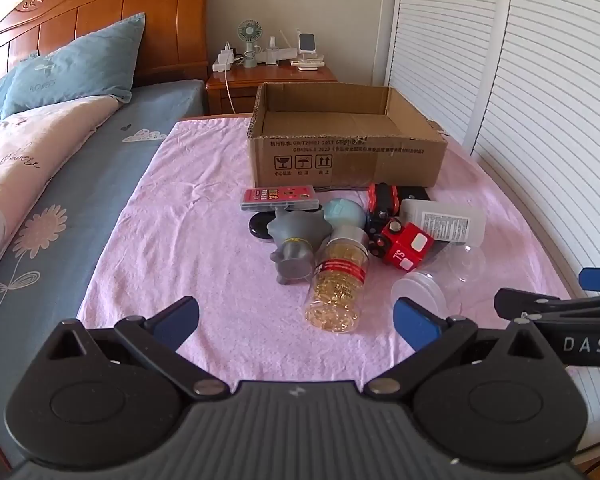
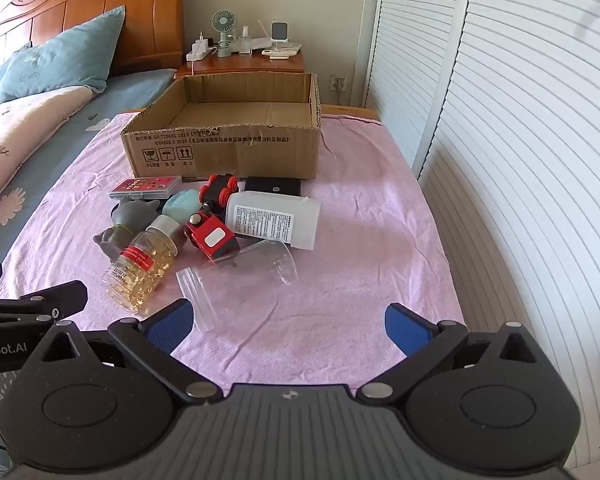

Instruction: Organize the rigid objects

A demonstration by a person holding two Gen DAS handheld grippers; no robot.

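We held our left gripper (image 1: pixel 296 320) and right gripper (image 2: pixel 288 324) wide apart, with nothing in them. The pile of toys and bottles (image 1: pixel 340 248) lay at twelve o'clock, touching the empty cardboard box (image 1: pixel 348 156) behind it.

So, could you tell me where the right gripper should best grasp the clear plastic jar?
Probably across the clear plastic jar's mid-body, from above. It lies on its side, nearest the open right gripper, with bare cloth along its right flank.
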